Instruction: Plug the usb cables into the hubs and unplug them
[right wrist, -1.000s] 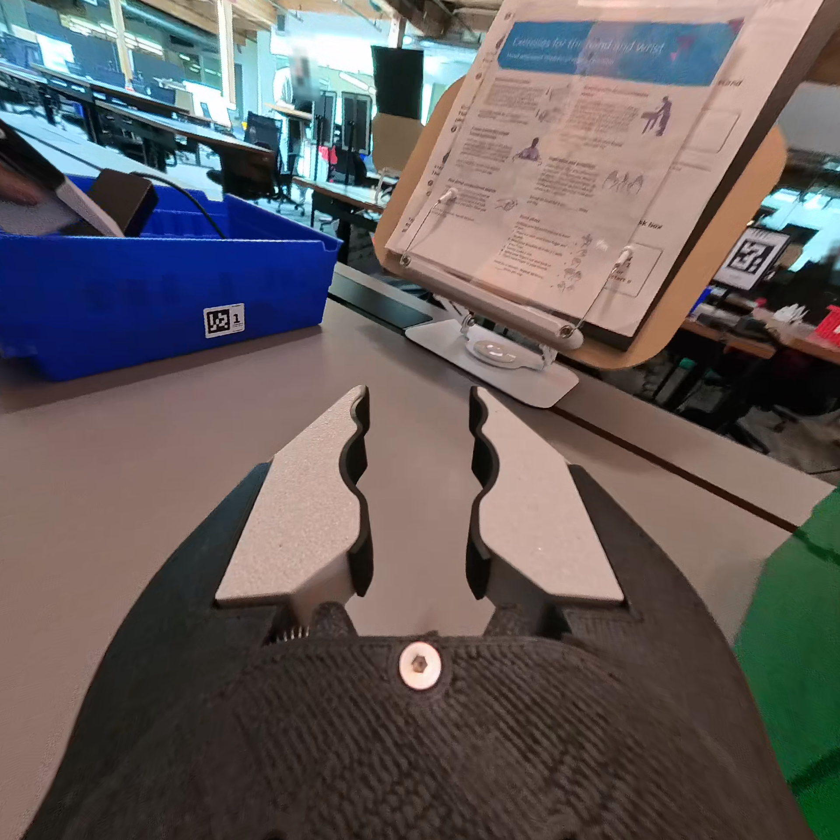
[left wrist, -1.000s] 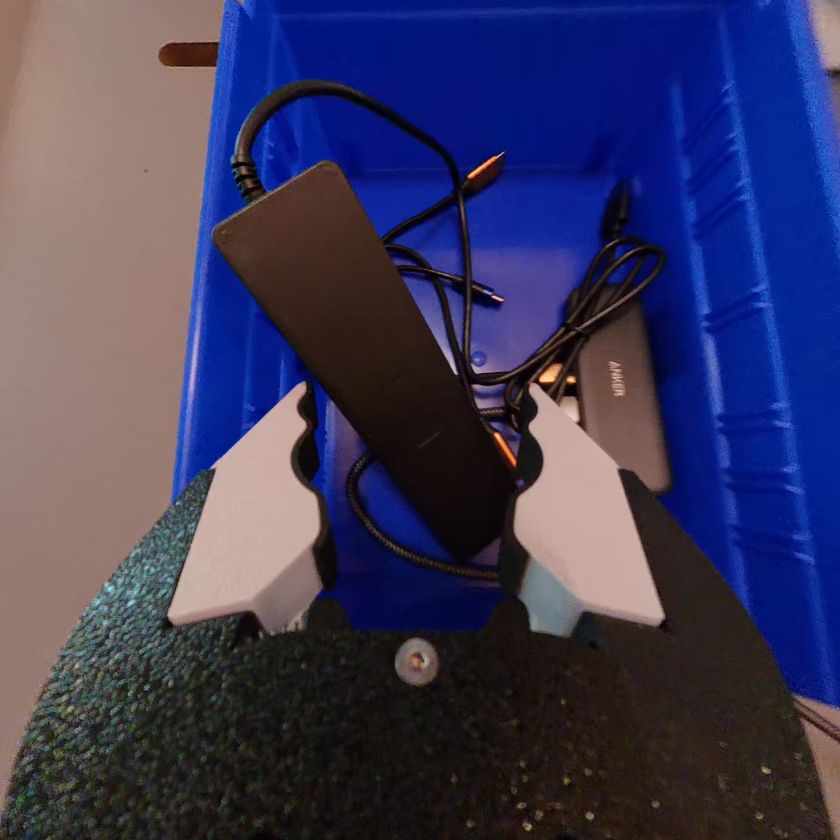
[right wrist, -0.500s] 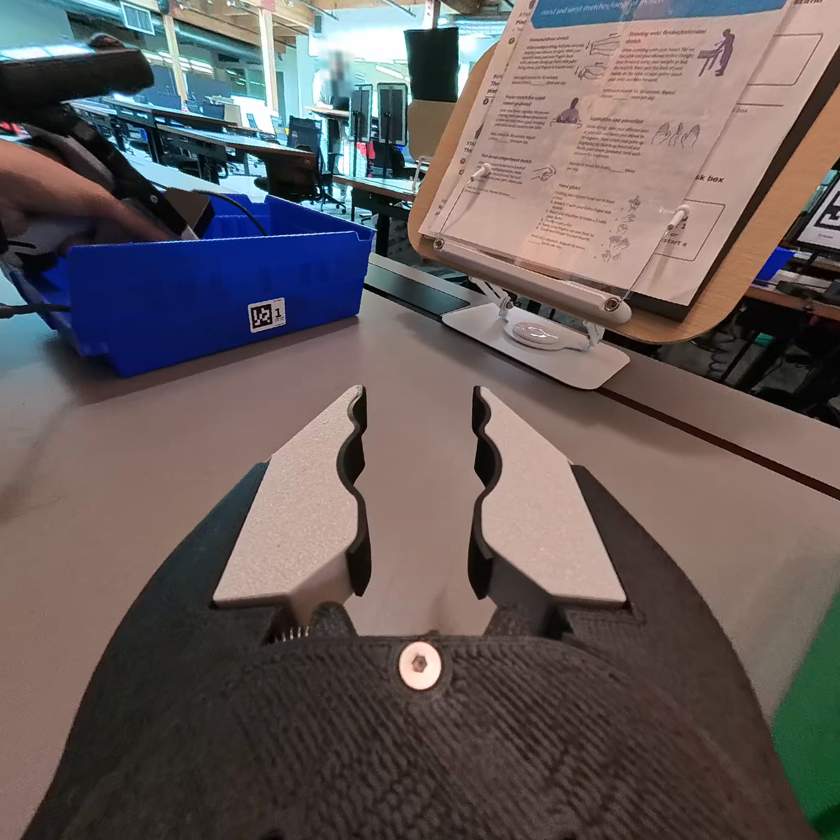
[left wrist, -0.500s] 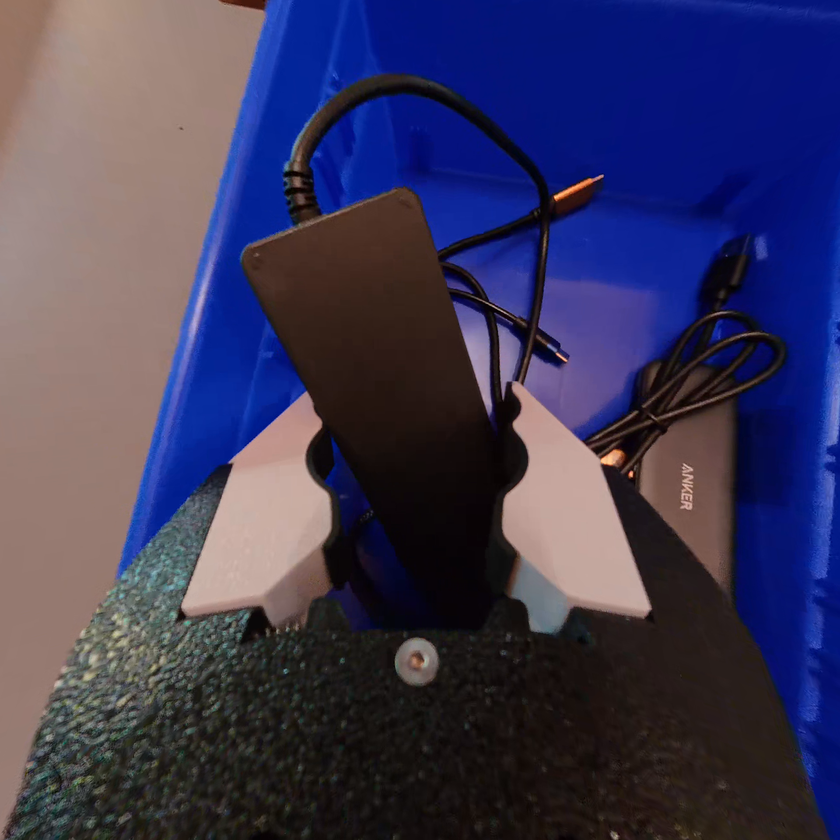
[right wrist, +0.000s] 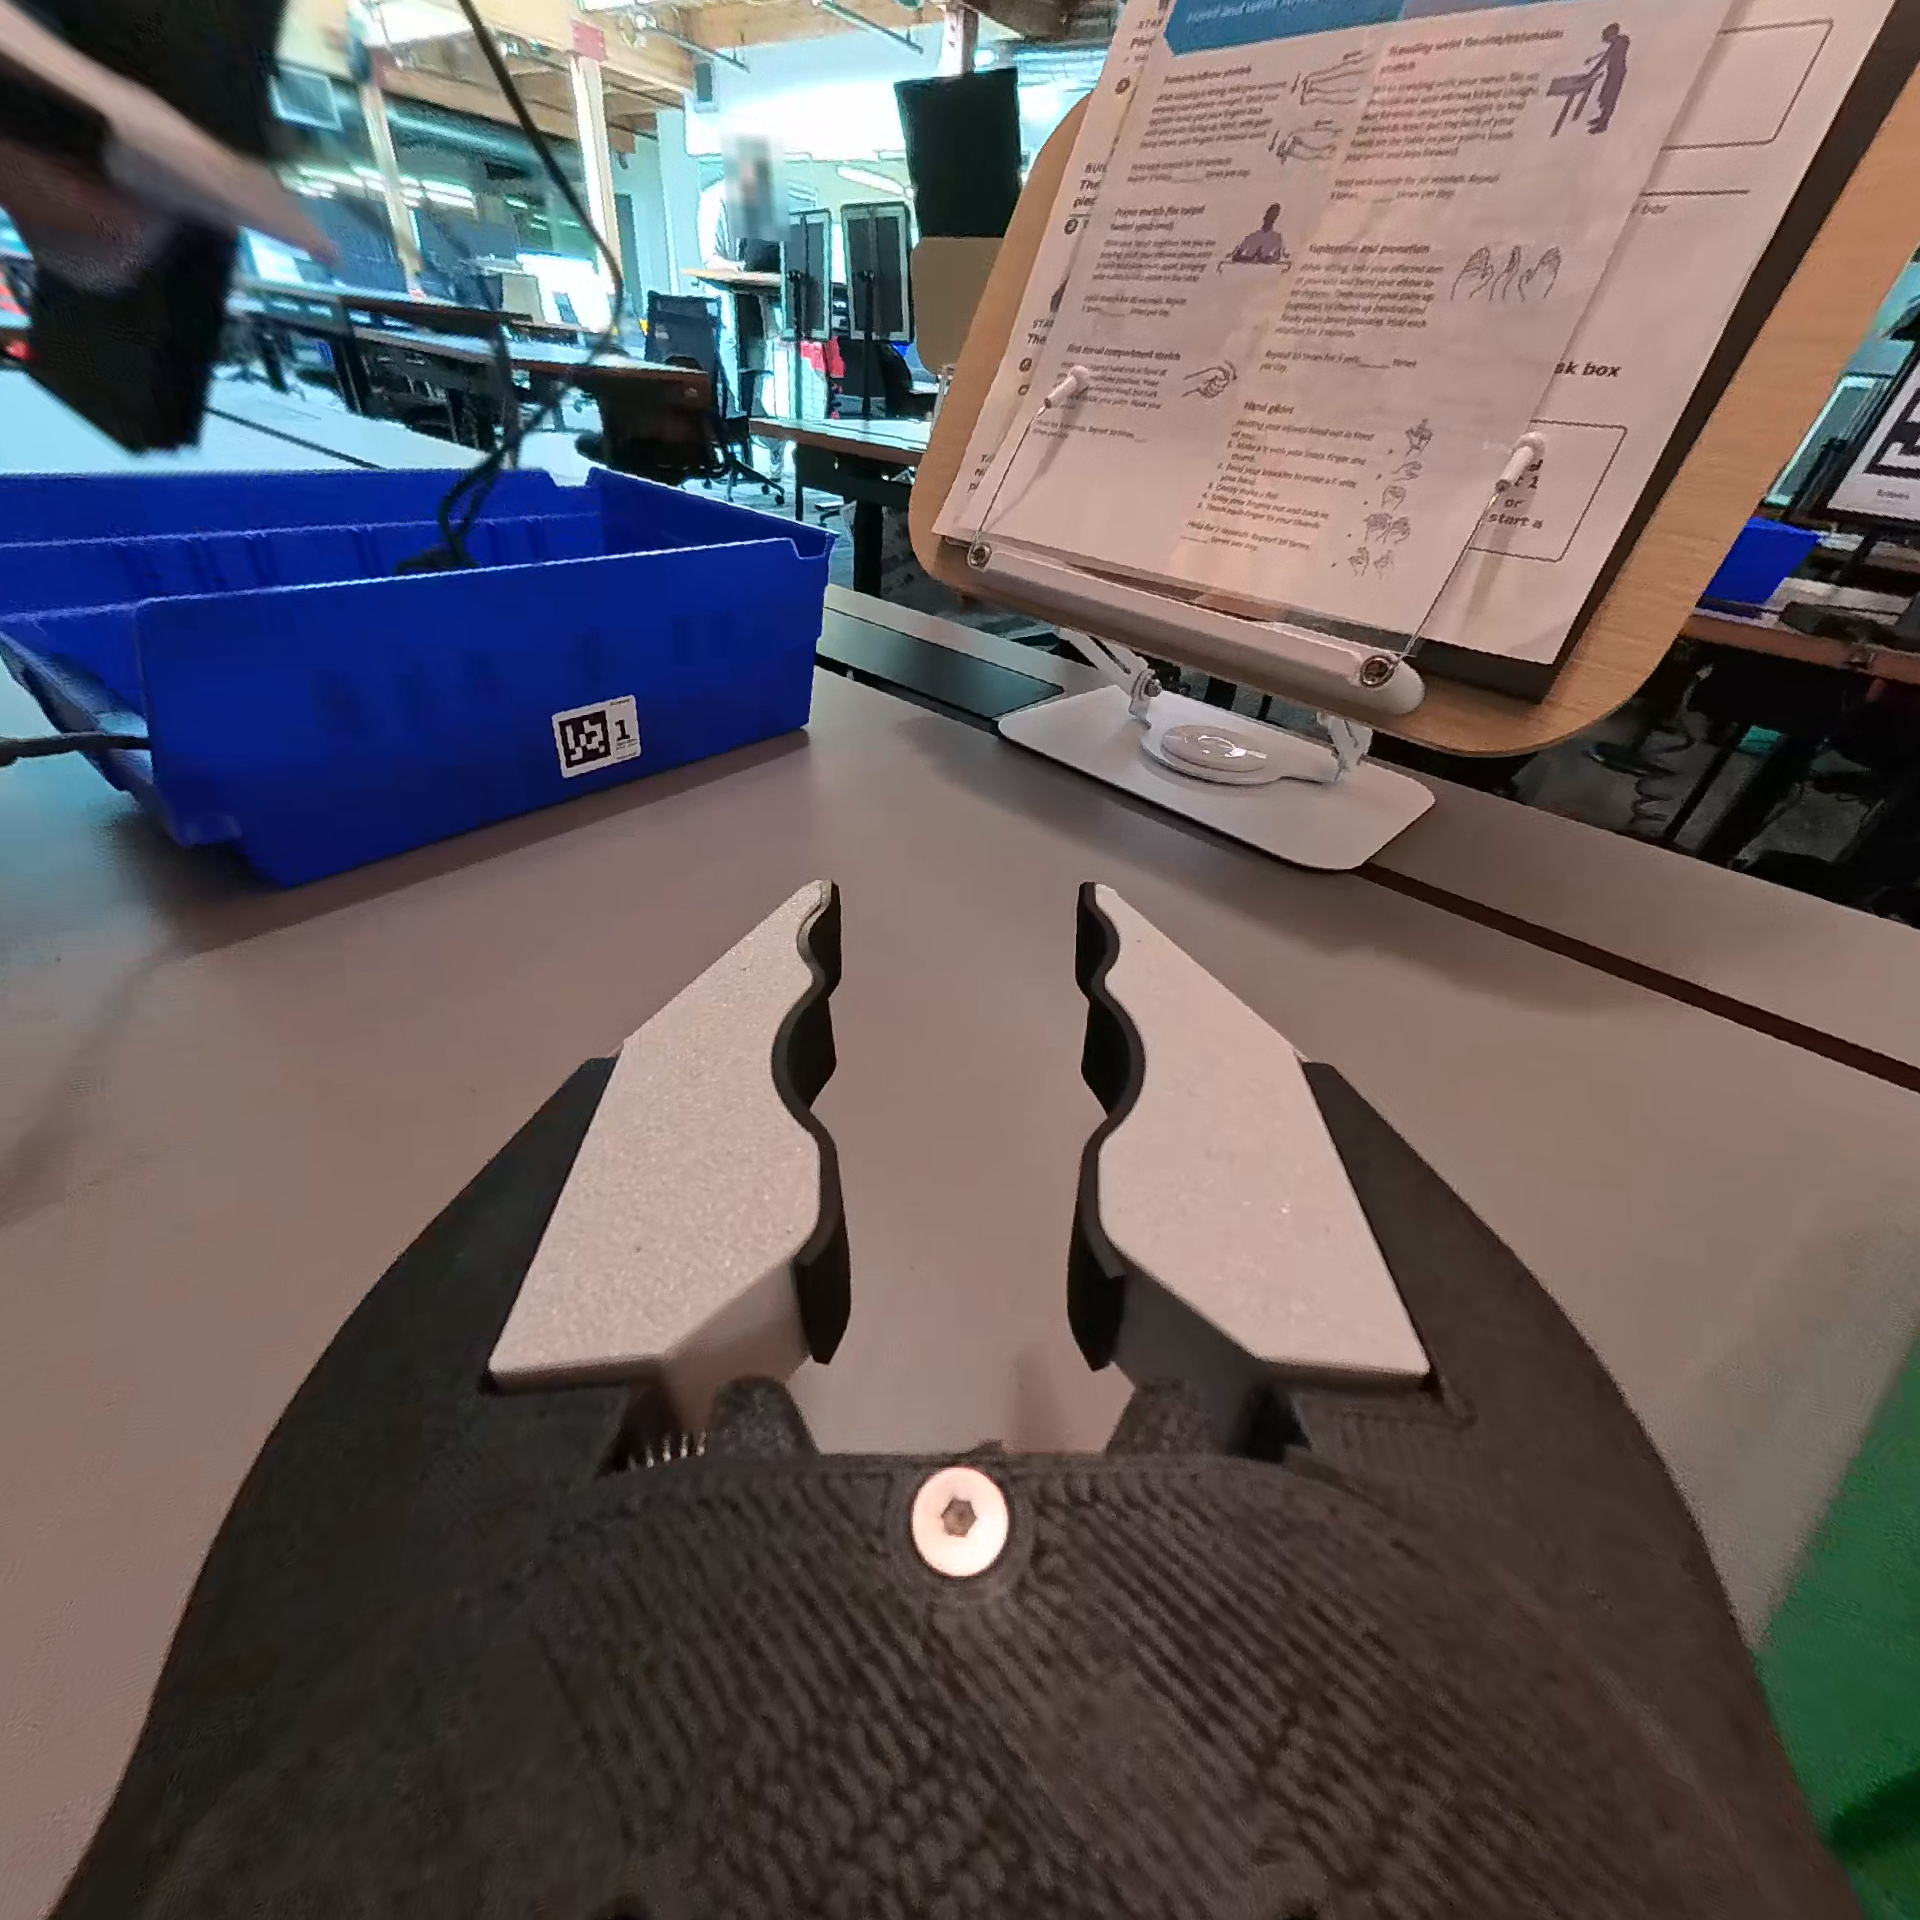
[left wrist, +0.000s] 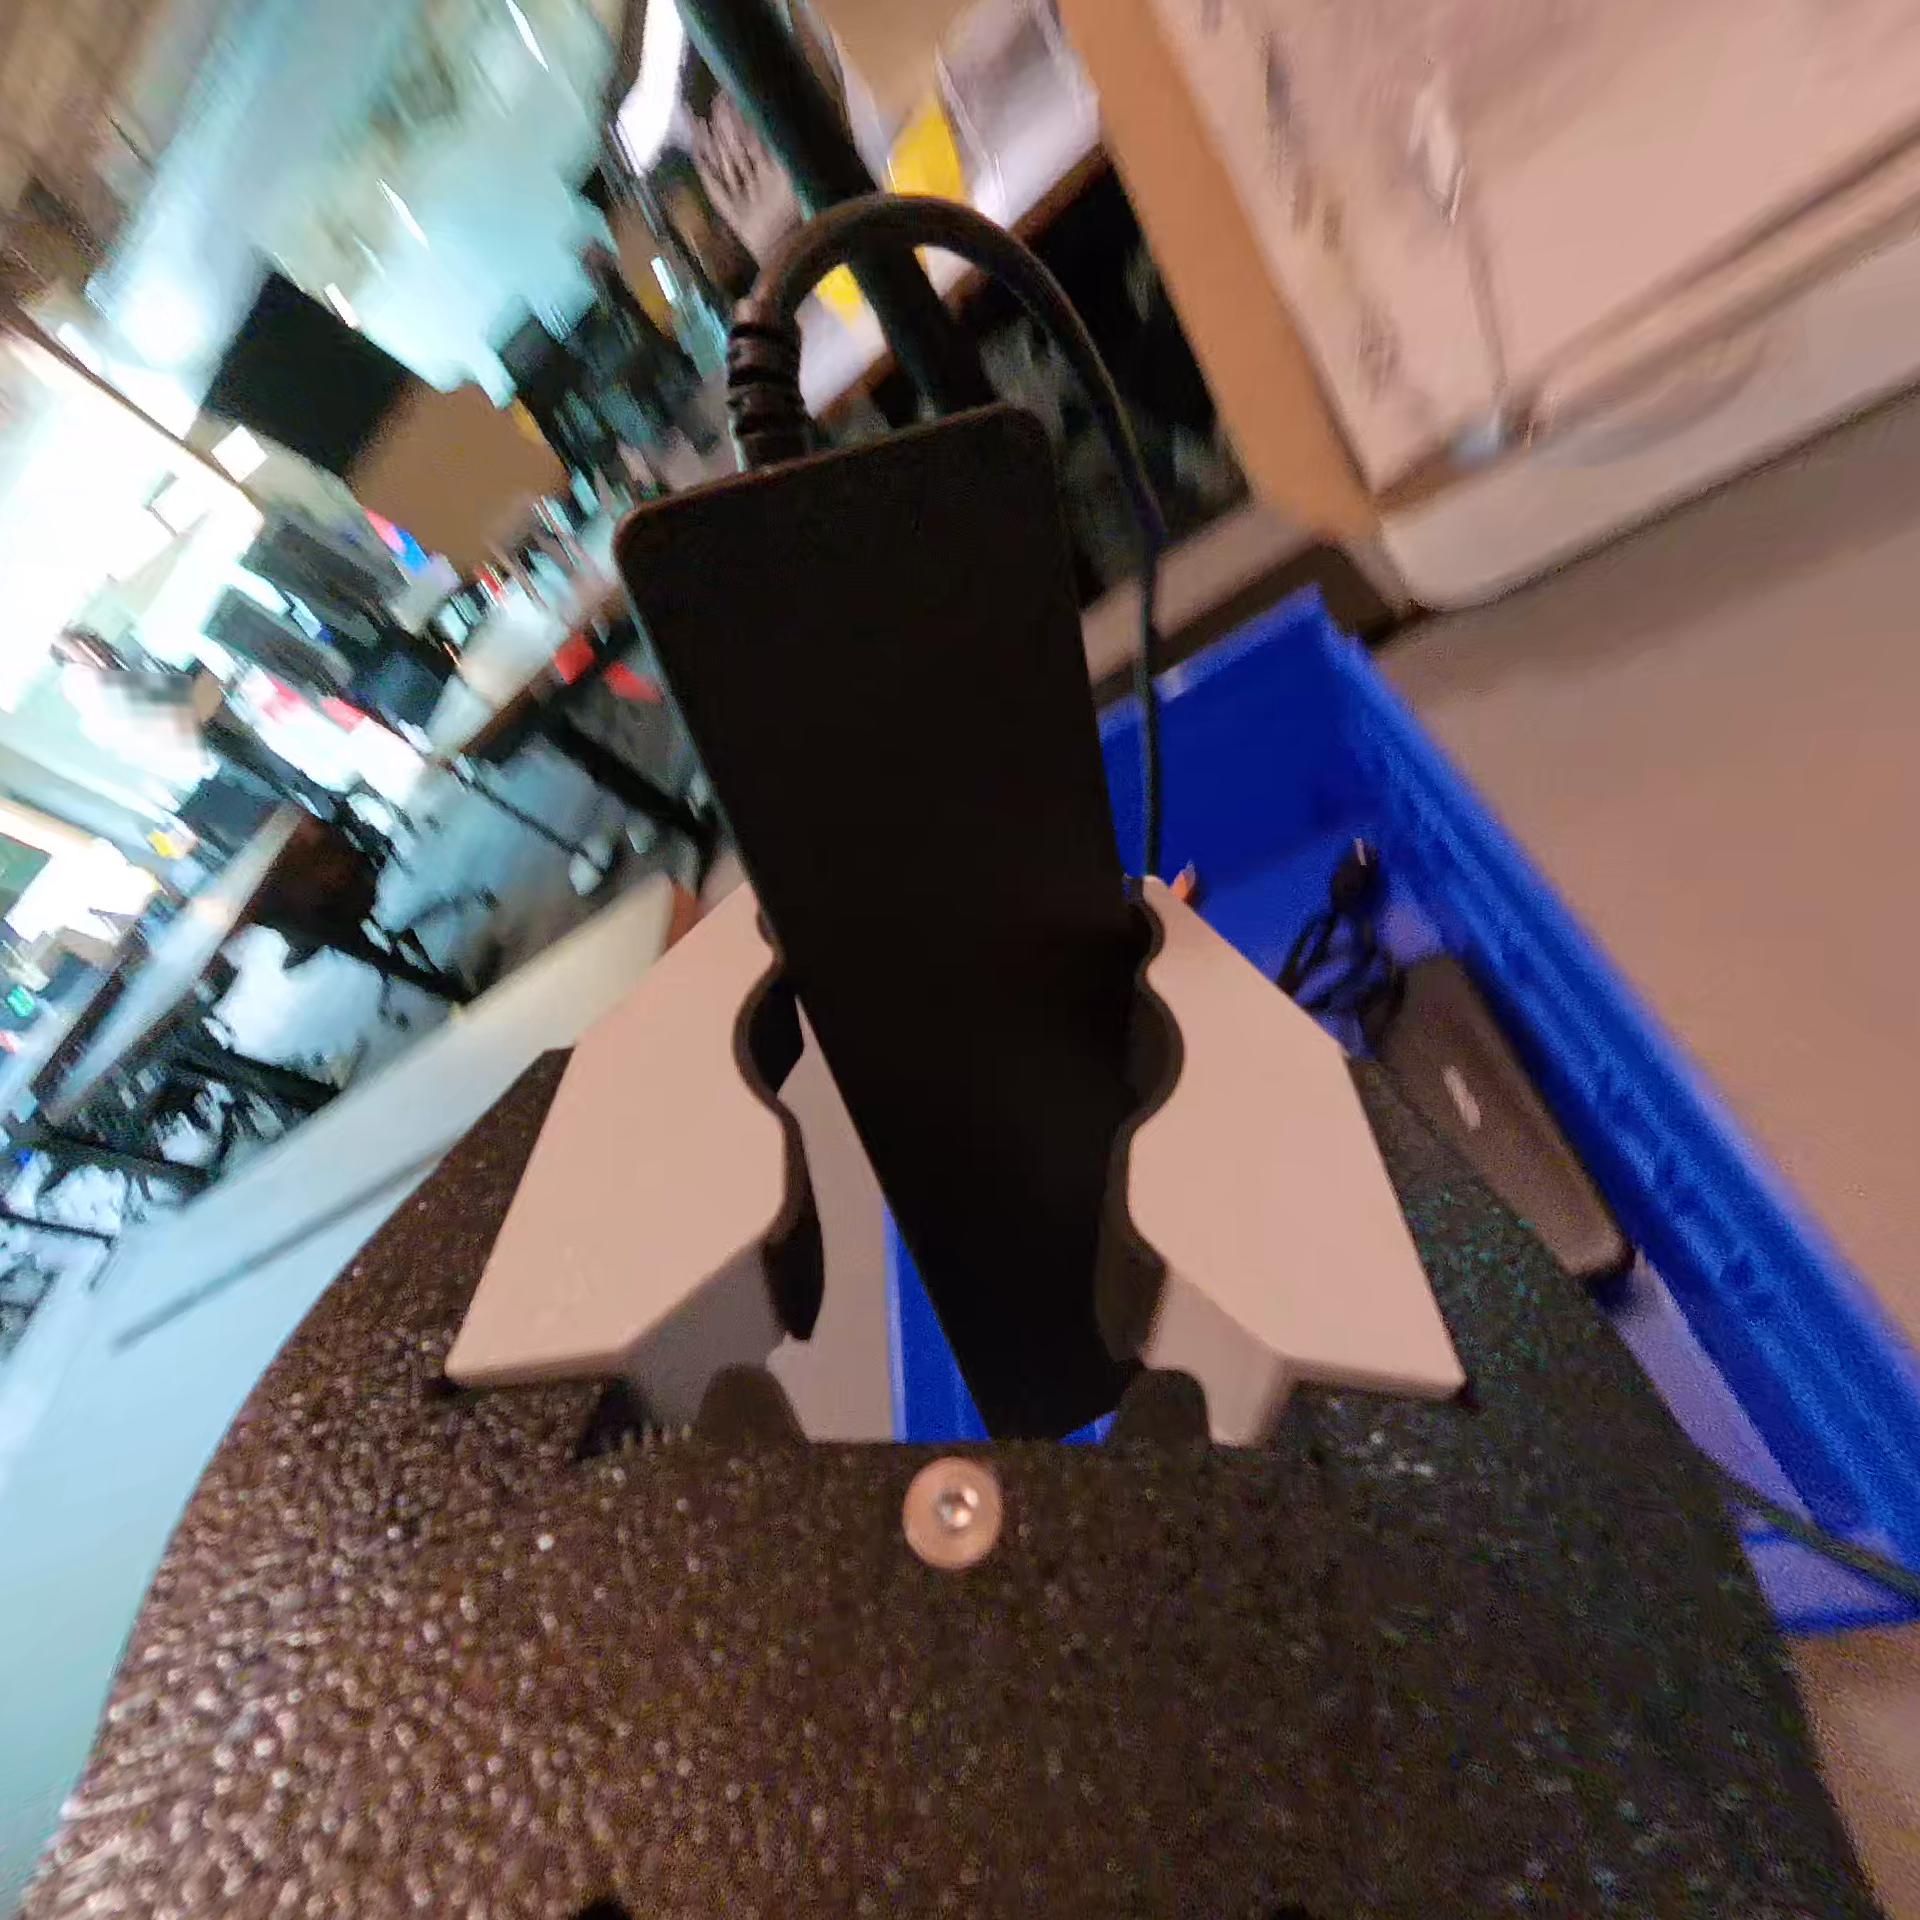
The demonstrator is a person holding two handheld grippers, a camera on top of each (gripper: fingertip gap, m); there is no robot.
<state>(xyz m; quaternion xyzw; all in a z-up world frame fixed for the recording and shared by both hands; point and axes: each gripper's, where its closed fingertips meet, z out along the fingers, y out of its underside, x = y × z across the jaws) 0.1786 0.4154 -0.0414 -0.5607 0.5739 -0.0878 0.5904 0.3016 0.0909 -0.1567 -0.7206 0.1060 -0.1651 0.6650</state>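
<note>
My left gripper point(left wrist: 951, 914) is shut on a long black USB hub point(left wrist: 883, 675) and holds it up in the air above the blue bin point(left wrist: 1558, 987). The hub's black cable point(left wrist: 904, 223) loops over its far end and hangs down into the bin. A second dark hub point(left wrist: 1486, 1112) and a bundled black cable point(left wrist: 1340, 935) lie in the bin. In the right wrist view the lifted hub point(right wrist: 125, 343) shows blurred at the upper left, above the bin point(right wrist: 416, 665), with its cable point(right wrist: 540, 260) hanging down. My right gripper point(right wrist: 958, 904) is open and empty, low over the grey table point(right wrist: 312, 1039).
A wooden document stand point(right wrist: 1351, 312) with a printed sheet stands on a white base point(right wrist: 1226, 769) at the back right of the table. A green surface point(right wrist: 1849, 1558) lies at the right edge. Desks and chairs fill the room behind.
My left gripper has closed on the black hub and lifted it out of the bin, tilting upward. My right gripper has stayed open and shifted slightly over the table.
</note>
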